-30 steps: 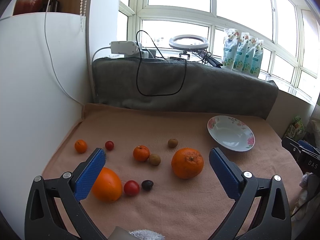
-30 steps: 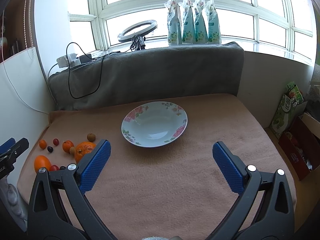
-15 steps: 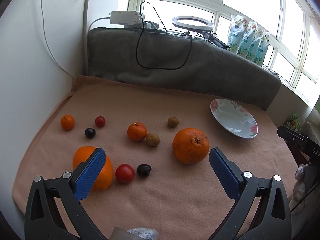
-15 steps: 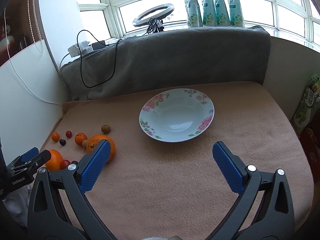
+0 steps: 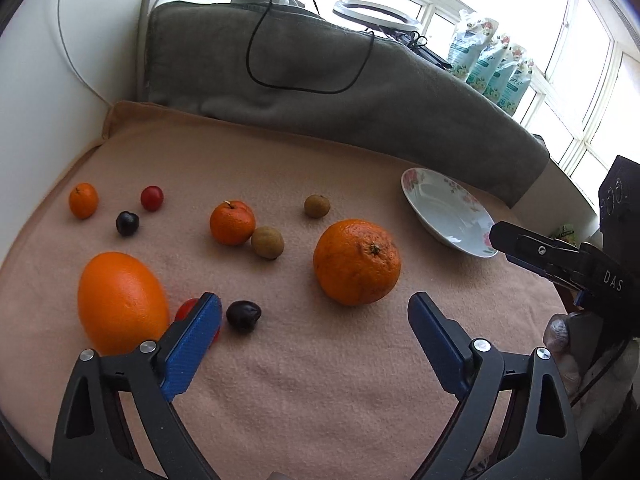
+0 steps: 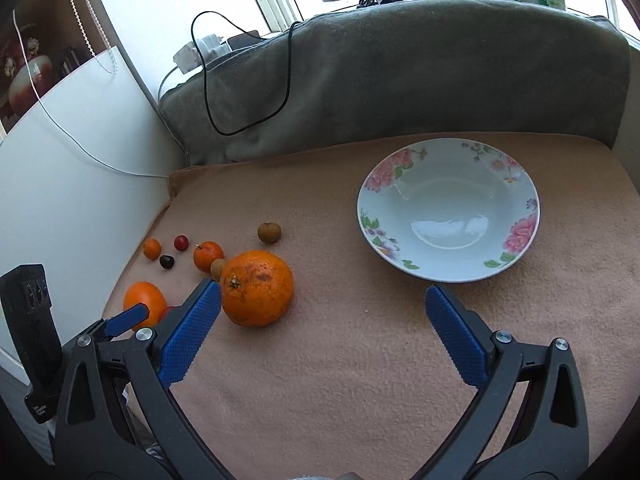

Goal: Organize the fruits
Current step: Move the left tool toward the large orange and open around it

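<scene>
While its jaws were closing with nothing yet between them, the left gripper [image 5: 314,312] had sunk toward the fruit, so a first pick looked near. The right gripper [image 6: 322,300] gaped empty. The big orange [image 5: 357,261] sat ahead, stem up; the oval orange [image 5: 122,302] lay lengthwise away, bowl [image 6: 448,212] unfilled.

Left wrist view: fisheye, mounted behind the left gripper [image 5: 314,312], angled down over the bench [image 5: 320,380] from its near left side, close to the scattered fruit, facing the window. Right wrist view: fisheye, behind the right gripper [image 6: 322,312], angled down from further right, facing the same window. Shared ground: the large orange [image 5: 357,267] [image 6: 257,288], the floral bowl [image 5: 448,216] [image 6: 448,184], the grey blanket [image 5: 340,88] [image 6: 400,72]. Each view catches the other gripper at its edge.
</scene>
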Action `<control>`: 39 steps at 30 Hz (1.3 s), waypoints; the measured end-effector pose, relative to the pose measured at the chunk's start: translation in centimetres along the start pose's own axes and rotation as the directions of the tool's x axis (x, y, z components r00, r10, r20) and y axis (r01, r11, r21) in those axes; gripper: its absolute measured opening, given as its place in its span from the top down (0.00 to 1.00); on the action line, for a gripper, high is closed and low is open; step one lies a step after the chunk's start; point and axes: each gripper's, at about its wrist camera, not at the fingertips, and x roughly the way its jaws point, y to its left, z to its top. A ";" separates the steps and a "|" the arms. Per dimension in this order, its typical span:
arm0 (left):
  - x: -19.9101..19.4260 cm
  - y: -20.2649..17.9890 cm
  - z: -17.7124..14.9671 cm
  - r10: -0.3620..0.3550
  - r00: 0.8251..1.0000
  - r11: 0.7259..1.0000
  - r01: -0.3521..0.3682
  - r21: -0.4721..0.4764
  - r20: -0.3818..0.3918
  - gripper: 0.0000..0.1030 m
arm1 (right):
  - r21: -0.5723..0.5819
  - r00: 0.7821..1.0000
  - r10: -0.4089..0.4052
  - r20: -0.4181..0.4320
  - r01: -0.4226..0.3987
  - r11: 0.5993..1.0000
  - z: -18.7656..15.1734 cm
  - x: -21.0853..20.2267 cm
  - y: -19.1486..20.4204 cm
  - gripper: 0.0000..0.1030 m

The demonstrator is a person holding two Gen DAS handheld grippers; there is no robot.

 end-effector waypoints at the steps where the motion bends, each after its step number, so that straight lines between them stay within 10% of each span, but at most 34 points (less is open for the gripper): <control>1: 0.3 0.0 0.0 -0.012 1.000 1.000 0.012 -0.001 -0.010 0.10 | 0.001 1.000 0.009 -0.011 -0.009 1.000 0.0 0.5 0.1 0.00; 23: 4.9 -0.5 0.2 -0.141 0.986 0.990 0.140 -0.020 -0.093 0.44 | 0.034 0.967 0.164 -0.197 -0.161 0.986 0.6 7.7 2.0 0.25; 39: 5.4 -0.3 0.2 -0.186 0.977 0.982 0.183 -0.035 -0.103 0.49 | 0.085 0.940 0.238 -0.245 -0.224 0.971 0.9 10.3 2.5 0.35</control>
